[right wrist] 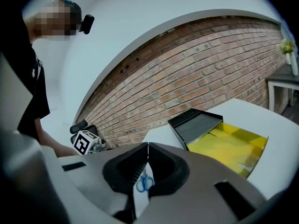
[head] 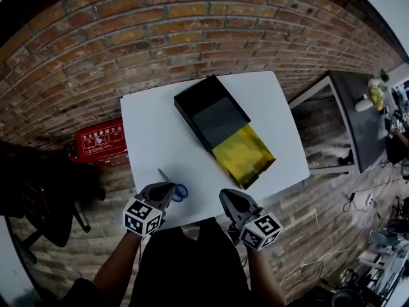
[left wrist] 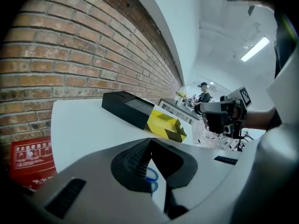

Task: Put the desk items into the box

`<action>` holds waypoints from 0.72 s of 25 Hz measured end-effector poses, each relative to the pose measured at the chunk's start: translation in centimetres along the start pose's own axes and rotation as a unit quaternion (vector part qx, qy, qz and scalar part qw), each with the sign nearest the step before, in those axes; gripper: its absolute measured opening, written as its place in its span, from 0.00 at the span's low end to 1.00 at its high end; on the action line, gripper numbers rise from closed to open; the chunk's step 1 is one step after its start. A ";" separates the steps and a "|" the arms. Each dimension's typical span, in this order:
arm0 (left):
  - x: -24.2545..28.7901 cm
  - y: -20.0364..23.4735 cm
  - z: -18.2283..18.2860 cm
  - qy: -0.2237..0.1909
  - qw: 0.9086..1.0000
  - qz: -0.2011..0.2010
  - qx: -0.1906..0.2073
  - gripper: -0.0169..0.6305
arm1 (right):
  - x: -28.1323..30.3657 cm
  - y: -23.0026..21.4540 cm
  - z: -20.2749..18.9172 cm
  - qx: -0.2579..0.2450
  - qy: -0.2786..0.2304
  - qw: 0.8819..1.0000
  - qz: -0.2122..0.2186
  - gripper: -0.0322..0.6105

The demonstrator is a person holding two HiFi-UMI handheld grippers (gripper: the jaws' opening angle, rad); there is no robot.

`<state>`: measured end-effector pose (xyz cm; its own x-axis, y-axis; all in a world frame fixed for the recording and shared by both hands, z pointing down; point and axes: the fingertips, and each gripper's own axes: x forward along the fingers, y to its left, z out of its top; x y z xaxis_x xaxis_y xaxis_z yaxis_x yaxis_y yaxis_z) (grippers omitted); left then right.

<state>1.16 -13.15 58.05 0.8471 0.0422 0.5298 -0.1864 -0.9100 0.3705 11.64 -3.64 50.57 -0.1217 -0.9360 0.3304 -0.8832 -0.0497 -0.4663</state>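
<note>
While L gripper [head: 169,188] & R gripper [head: 225,196] jaws closed, empty: scissors [head: 180,192] blue-handled; box [head: 217,117] black, yellow inside.

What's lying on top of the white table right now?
A black rectangular box with a yellow open part, and blue-handled metal scissors. Anything beneath the box is covered.

Your left gripper [head: 164,192] has its jaws pressed together, empty, tilted downward. Your right gripper [head: 229,199] seems closed too, beside it, pointing forward.
</note>
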 end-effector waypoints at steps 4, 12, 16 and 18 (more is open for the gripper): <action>0.4 0.0 -1.2 0.000 0.998 0.060 -0.023 0.05 | 0.1 -1.2 0.2 -0.032 0.033 0.998 0.036 0.08; 1.0 1.1 -5.6 0.014 0.980 0.174 -0.098 0.05 | 1.4 -2.0 1.0 -0.069 0.074 0.987 0.123 0.08; 1.6 1.3 -6.9 0.014 0.968 0.215 -0.128 0.05 | 1.9 -1.9 0.5 -0.088 0.095 0.979 0.156 0.08; 1.8 1.4 -7.1 0.007 0.961 0.236 -0.141 0.05 | 1.9 -1.7 0.2 -0.089 0.104 0.976 0.172 0.08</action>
<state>-1.13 -11.38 64.95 0.6288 -0.3408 0.6989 -0.6773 -0.6815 0.2770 12.96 -5.39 51.84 -0.4976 -0.7949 0.3470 -0.8361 0.3331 -0.4359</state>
